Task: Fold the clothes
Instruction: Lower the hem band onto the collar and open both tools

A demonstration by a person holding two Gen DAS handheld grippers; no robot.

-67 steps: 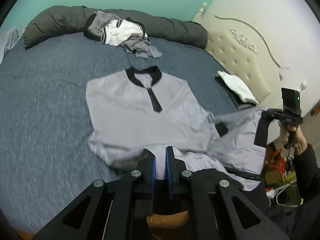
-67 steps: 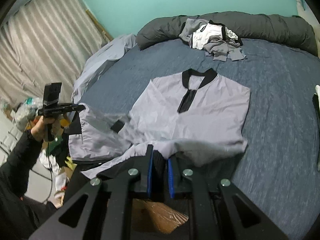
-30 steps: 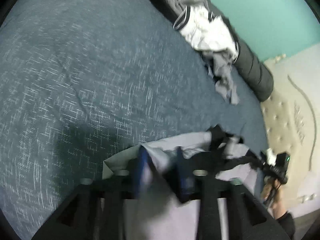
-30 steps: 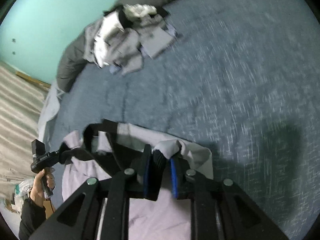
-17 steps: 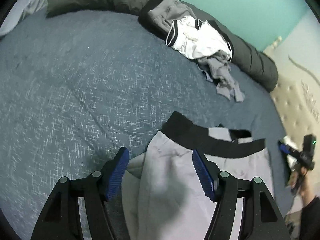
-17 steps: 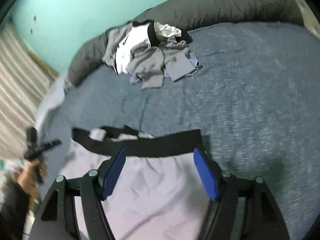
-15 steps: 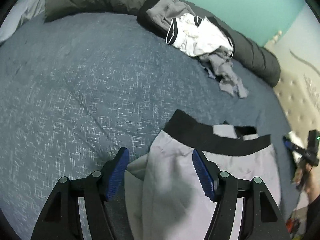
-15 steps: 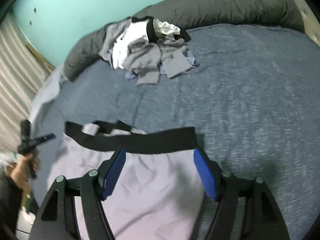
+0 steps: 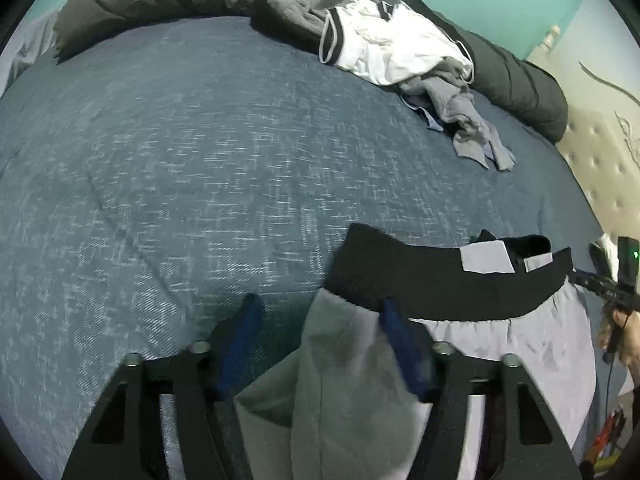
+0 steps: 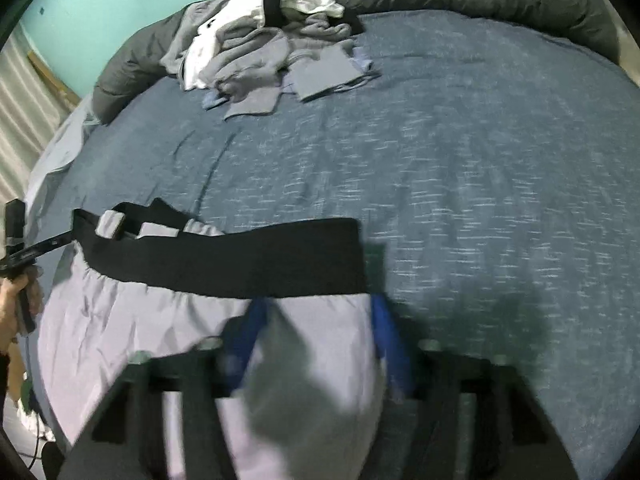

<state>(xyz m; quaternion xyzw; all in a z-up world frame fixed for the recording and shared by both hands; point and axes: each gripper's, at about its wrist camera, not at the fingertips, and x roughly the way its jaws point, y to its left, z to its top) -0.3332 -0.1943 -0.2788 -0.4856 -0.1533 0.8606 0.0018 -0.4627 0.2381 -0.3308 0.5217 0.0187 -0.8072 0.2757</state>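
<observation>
A: At far left on the bed (image 9: 168, 168), what lies there?

B: Bare blue cover. The left gripper (image 9: 316, 336) sits next, fingers spread wide, holding nothing. The shirt (image 9: 500, 344) lies under and to the right of it.

A: What changed?

B: One second ago both tools were clenched on the hem and carrying it forward. About half a second ago they had let go. The black hem band (image 10: 224, 260) now rests across the top of the shirt, over the collar, whose black tips show past its left end.

A: And the right gripper (image 10: 316, 332)?

B: Released as well, fingers apart over the shirt's right edge, nothing between them.

A: Meaning for the task?

B: Judged from the layout, the bottom-to-top fold is laid. The shirt is halved on the near part of the bed. The pile (image 10: 260, 48) at the far edge is loose and unfolded.
</observation>
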